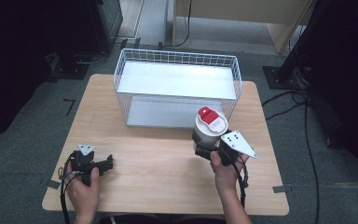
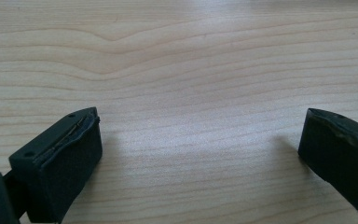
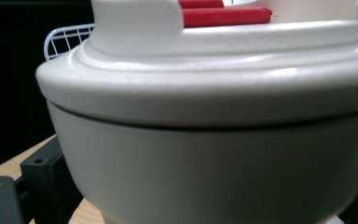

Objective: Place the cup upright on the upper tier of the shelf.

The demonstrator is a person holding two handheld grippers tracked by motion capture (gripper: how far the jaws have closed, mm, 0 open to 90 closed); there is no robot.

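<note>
The cream canister (image 1: 209,132) with its red flip lid (image 1: 209,115) sits between my right gripper's (image 1: 208,150) jaws, just in front of the white wire basket (image 1: 121,70) at its near right corner; I judge it to be lifted off the wooden table (image 1: 158,172), though from above I cannot be sure its base is clear. In the right gripper view the canister's wall (image 3: 205,172) crowds the lens, and a black jaw presses at each lower side, so I am clamped on it low on the body. My left gripper (image 1: 106,163) rests well apart at the table's near left, jaws spread wide over bare wood (image 2: 191,93), holding nothing.

The risk is in the grip height; I hold the canister near its base, so the heavy-looking top could tip out of my jaws if I swing fast. The basket rim stands close ahead; carrying too low would knock the canister against the wire and twist it loose. The smooth rounded wall may also slide if I ease my squeeze.
</note>
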